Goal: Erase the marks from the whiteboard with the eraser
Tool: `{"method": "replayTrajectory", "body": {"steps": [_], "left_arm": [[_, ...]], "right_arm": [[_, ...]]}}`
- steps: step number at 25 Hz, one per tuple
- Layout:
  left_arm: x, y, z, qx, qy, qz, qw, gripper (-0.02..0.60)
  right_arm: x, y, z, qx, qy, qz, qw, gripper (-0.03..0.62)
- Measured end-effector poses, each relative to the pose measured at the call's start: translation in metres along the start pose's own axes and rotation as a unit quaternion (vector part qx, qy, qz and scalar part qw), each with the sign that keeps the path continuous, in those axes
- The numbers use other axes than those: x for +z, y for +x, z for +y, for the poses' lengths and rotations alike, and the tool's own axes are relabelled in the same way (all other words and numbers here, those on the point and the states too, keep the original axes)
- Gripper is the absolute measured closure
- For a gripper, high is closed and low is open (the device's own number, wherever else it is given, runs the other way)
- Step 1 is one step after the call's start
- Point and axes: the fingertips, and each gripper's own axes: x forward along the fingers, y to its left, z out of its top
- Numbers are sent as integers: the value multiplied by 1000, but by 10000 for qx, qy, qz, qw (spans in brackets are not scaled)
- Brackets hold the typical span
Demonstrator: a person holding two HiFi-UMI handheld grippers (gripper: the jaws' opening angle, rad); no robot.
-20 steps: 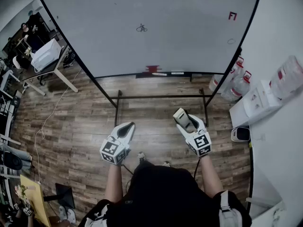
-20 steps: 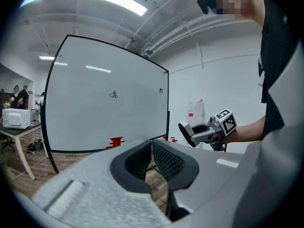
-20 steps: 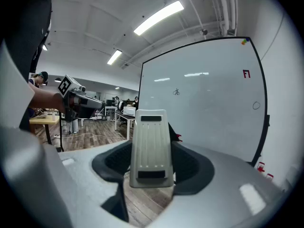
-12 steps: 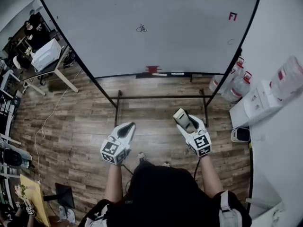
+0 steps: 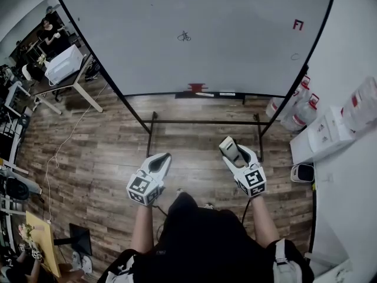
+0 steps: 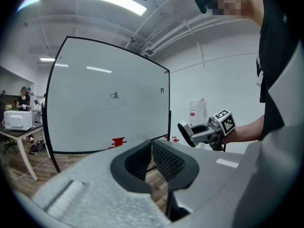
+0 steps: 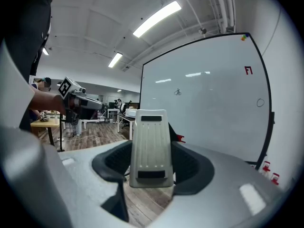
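Observation:
A big whiteboard [image 5: 206, 10] stands in front of me on a black stand. It carries a small black scribble [image 5: 184, 36], a red mark [image 5: 298, 24] at the upper right and a faint circle [image 5: 294, 56] below that. The scribble [image 7: 177, 92], red mark [image 7: 248, 71] and circle [image 7: 260, 102] also show in the right gripper view. My right gripper [image 5: 227, 146] is shut on a beige eraser [image 7: 151, 146], held well short of the board. Beside it, my left gripper [image 5: 163, 158] is shut and holds nothing, its jaws [image 6: 152, 148] pointing at the board.
A red object [image 5: 196, 88] and markers lie on the board's tray. The stand's crossbar [image 5: 203, 121] runs low over the wood floor. Plastic jugs [image 5: 294, 108] and white boxes [image 5: 327, 131] sit at the right. A desk with a white appliance [image 5: 62, 66] and people are at the far left.
Both grippers keep nearly the same pose, with the eraser still held. The head view has shifted a little, so the board and grippers sit slightly right and lower.

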Motion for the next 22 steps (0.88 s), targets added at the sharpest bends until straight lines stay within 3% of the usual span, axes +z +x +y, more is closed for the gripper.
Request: {"method": "replayTrajectory", "body": {"steps": [6,22], "left_arm": [[-8,6,28,104,-109,67,9999,557],[12,95,141,8,-235,-12,9997,557]], "right_arm": [[6,27,-9,26,34,-23,10000,335],[36,141,-78,-119,17,56,9999,335]]}}
